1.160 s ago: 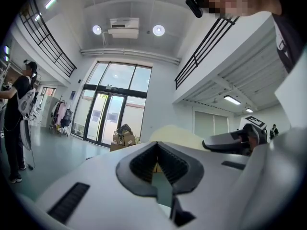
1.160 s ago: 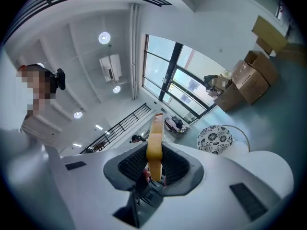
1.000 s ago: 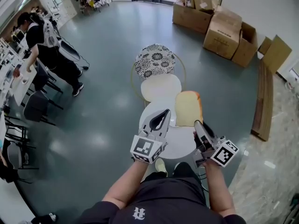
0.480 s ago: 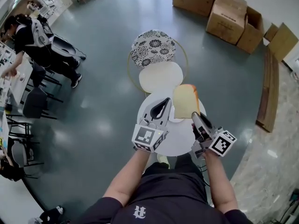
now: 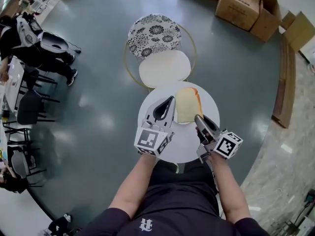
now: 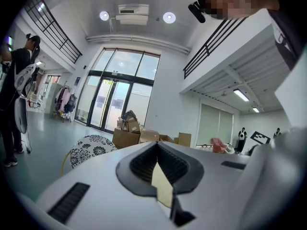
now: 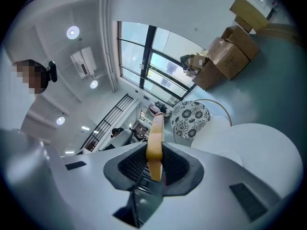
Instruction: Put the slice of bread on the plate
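Bread comes to one slice [image 5: 187,104], clamped at its near edge between the pads of the right gripper [image 5: 198,118] and held over the far half of the single round white table [image 5: 187,149]; whether it touches the tabletop cannot be told. In the right gripper view the slice stands edge-on between the jaws. The left gripper [image 5: 171,99] sits just beside the slice with its jaws closed tip to tip on nothing. Beyond the table stands one chair [image 5: 155,33] with a floral back and a cream seat. At least three cardboard boxes [image 5: 241,4] are stacked further back.
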Demonstrator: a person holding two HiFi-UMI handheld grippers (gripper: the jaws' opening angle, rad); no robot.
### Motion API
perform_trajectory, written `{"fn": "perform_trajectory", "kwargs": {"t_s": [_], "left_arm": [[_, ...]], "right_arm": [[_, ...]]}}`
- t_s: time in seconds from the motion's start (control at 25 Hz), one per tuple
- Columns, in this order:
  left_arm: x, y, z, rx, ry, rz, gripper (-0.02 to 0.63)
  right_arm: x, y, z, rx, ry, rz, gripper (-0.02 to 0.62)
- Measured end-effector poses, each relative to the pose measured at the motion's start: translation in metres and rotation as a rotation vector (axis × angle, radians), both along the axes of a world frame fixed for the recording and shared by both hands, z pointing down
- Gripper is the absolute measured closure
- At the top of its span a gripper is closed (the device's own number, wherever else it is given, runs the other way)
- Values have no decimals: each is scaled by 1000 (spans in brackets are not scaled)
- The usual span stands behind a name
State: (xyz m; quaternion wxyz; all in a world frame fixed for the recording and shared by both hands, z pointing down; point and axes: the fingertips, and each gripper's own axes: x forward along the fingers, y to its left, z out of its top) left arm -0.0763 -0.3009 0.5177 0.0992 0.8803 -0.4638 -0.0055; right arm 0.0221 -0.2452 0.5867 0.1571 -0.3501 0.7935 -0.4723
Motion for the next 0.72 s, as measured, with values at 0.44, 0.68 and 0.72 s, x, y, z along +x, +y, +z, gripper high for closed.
{"fn": "perform_trajectory", "kwargs": {"t_s": [0.44,0.68,0.72], "left_arm": [[4,-7,66,-44,-2,22,600],[8,-9,92,-68,-4,40,600],[9,-9,95,-70,-3,41,600]], "right_arm": [[-6,-5,104,-116,2,8,503],[-8,-8,147,-185,6,13,503],[-8,-9,151,-188,4,14,503]]}}
